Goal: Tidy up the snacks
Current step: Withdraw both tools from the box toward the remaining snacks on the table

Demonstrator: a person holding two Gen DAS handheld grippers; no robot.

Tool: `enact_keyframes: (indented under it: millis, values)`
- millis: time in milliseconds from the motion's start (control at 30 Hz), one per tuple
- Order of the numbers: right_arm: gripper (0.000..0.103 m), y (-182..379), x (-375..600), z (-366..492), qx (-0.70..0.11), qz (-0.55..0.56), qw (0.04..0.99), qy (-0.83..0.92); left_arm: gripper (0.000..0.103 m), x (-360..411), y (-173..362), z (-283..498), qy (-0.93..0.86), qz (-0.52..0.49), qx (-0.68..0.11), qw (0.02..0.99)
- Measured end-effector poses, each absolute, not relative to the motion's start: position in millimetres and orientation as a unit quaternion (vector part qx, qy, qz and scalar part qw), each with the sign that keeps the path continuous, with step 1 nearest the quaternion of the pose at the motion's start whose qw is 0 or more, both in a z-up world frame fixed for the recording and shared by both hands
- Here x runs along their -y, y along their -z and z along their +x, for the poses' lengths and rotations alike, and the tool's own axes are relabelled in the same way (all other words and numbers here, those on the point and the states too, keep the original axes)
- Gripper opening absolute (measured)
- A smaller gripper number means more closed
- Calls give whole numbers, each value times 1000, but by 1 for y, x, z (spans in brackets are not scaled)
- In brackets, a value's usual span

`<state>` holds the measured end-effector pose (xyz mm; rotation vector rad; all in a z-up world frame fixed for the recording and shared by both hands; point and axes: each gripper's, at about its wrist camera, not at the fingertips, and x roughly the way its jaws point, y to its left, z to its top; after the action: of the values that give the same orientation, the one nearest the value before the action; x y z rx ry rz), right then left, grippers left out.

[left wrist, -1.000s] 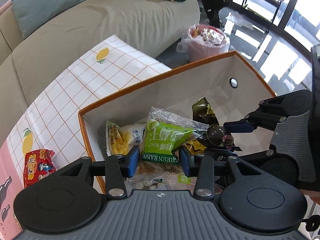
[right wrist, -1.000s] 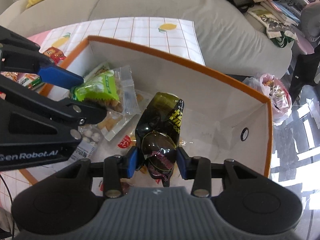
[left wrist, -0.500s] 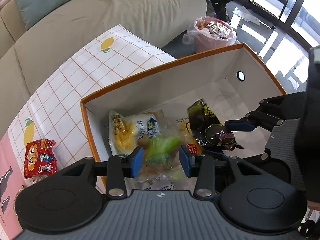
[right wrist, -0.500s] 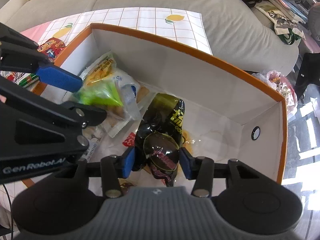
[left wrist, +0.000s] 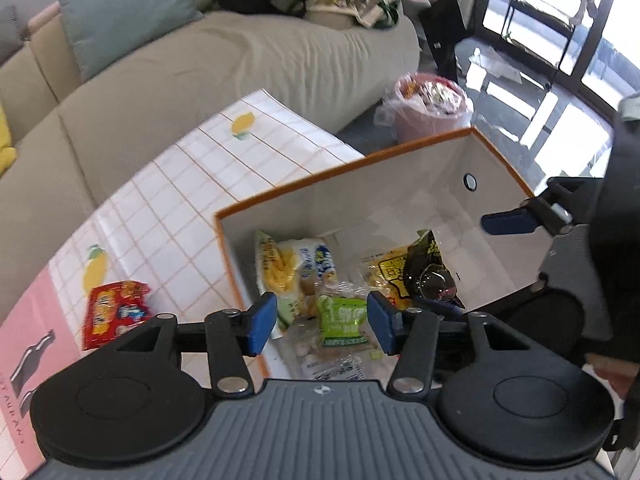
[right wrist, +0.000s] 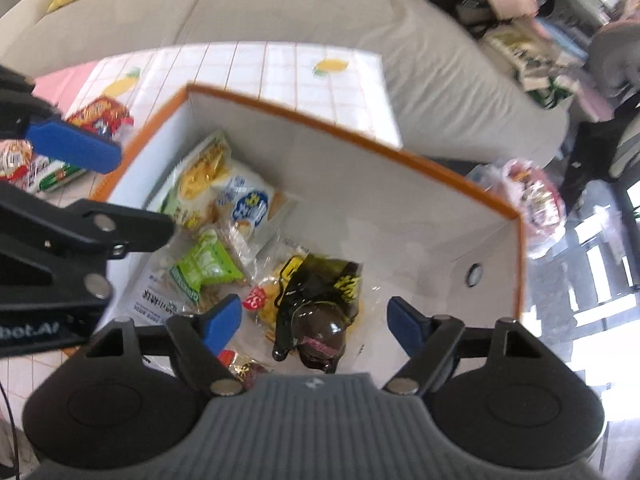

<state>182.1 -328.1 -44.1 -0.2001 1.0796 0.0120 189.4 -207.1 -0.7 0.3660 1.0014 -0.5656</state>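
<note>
An orange-rimmed white box (left wrist: 304, 190) (right wrist: 360, 136) holds several snack packs. Down on its floor lies the green raisin pack (left wrist: 344, 318) (right wrist: 204, 266), below my left gripper (left wrist: 322, 320), whose jaws are opening with no pad touching it. The dark pack with yellow lettering (right wrist: 320, 300) (left wrist: 430, 276) also rests on the floor, under my right gripper (right wrist: 316, 320), whose jaws are opening wide and clear of it. A yellow-and-white chips pack (left wrist: 288, 264) (right wrist: 216, 184) leans at the box's left wall. Both grippers hang above the box.
A red snack pack (left wrist: 114, 312) (right wrist: 100, 114) lies on the checked tablecloth (left wrist: 192, 184) left of the box, with more packs (right wrist: 36, 168) beside it. A beige sofa (left wrist: 224, 60) runs behind. A pink bin (left wrist: 430, 108) full of wrappers stands on the floor beyond.
Both grippers let go: the green pack dropped from the left jaws, the dark pack from the right, onto the box floor. Both grippers rose and their jaws spread.
</note>
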Motion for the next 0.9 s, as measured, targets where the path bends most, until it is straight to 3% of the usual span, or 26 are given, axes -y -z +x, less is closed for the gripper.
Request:
enact_keyframes:
  millis: [500,900]
  values:
    - [85,-15,264,109,-357,-29,934,12,63,107,-59,128,193,73,-381,901]
    - [84,5,169,84,-315,-16,945,-82,63,-1,-26,106,104,-6,-393,913]
